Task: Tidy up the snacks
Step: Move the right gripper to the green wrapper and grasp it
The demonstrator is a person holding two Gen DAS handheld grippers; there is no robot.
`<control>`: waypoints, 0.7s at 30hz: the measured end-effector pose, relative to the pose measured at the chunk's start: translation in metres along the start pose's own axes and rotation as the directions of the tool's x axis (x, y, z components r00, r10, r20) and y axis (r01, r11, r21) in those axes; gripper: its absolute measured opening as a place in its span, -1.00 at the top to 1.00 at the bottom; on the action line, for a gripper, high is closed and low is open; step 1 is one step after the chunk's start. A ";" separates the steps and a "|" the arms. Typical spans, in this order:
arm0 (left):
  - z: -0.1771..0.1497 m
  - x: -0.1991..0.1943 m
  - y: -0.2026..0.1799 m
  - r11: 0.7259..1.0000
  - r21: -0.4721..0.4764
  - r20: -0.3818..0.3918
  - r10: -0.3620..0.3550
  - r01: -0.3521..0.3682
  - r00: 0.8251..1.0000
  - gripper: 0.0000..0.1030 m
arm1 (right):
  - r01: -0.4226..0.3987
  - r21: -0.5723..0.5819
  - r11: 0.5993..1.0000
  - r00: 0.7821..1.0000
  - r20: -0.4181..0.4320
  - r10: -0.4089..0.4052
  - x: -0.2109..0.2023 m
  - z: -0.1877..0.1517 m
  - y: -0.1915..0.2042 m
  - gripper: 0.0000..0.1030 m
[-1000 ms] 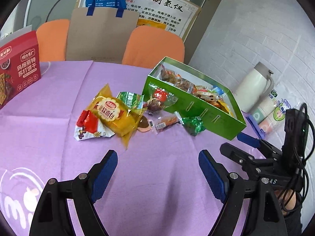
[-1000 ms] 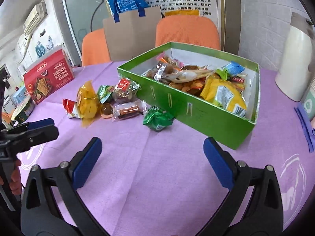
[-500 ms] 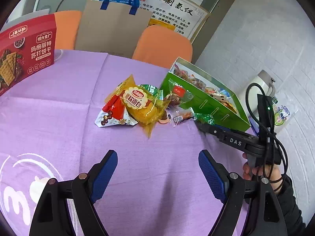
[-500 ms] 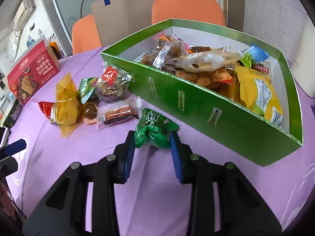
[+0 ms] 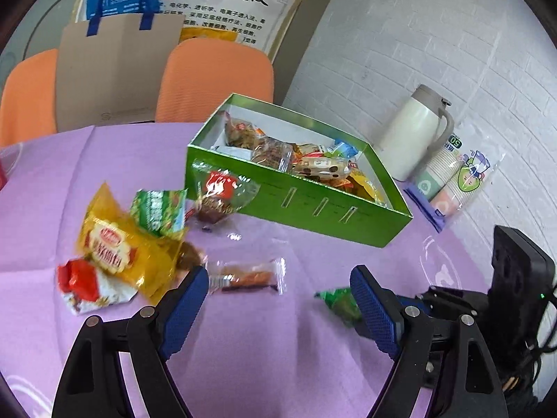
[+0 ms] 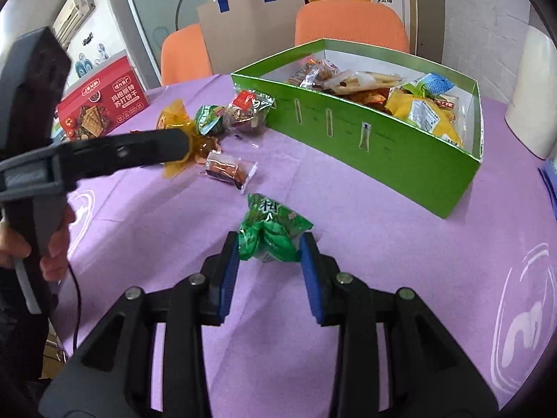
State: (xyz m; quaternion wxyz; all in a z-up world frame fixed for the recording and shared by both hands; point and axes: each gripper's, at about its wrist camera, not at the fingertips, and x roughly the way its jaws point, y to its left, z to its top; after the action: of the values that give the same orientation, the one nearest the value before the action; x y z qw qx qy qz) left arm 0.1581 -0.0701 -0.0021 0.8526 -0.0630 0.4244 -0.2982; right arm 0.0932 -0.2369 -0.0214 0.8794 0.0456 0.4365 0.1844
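Green packet [image 6: 273, 231] now pinched in right hand-held gripper [image 6: 269, 271], jaws just closed; next, box [image 6: 383, 153]. Left hand-held gripper [image 5: 278, 308] wide, empty.

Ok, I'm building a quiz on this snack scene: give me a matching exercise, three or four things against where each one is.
Things:
1. green packet
2. clear-wrapped bar
3. white jug
4. red biscuit box

Places:
a. behind the green box
b. loose on the purple cloth
c. between the right hand-held gripper pads
d. far left of the table

Pairs: 1c, 2b, 3a, 4d

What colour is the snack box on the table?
Bright green box, white inside; clearest in the right wrist view.
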 end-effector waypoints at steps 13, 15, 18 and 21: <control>-0.014 0.048 0.012 0.999 -0.011 -0.189 -0.041 0.040 0.981 -0.65 | 0.001 0.044 0.999 1.000 0.011 -0.002 -0.009 -0.005 -0.020 0.27; -0.026 0.041 0.007 0.999 0.019 -0.192 -0.034 0.039 0.981 -0.65 | 0.001 0.047 0.999 1.000 0.009 -0.001 -0.007 -0.005 -0.021 0.26; -0.033 0.034 -0.002 0.997 0.071 -0.192 -0.011 0.025 0.981 -0.46 | 0.003 0.046 0.999 1.000 -0.005 -0.003 -0.005 -0.008 -0.021 0.24; -0.029 0.035 -0.004 0.997 0.077 -0.194 0.011 0.004 0.981 -0.39 | 0.009 0.045 0.999 1.000 -0.022 -0.008 -0.001 -0.010 -0.019 0.22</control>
State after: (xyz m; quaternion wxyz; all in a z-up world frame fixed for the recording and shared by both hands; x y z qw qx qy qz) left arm 0.1502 -0.0887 -0.0432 0.8095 0.0001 0.4936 -0.3178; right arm 0.0901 -0.2558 -0.0316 0.8741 0.0614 0.4504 0.1714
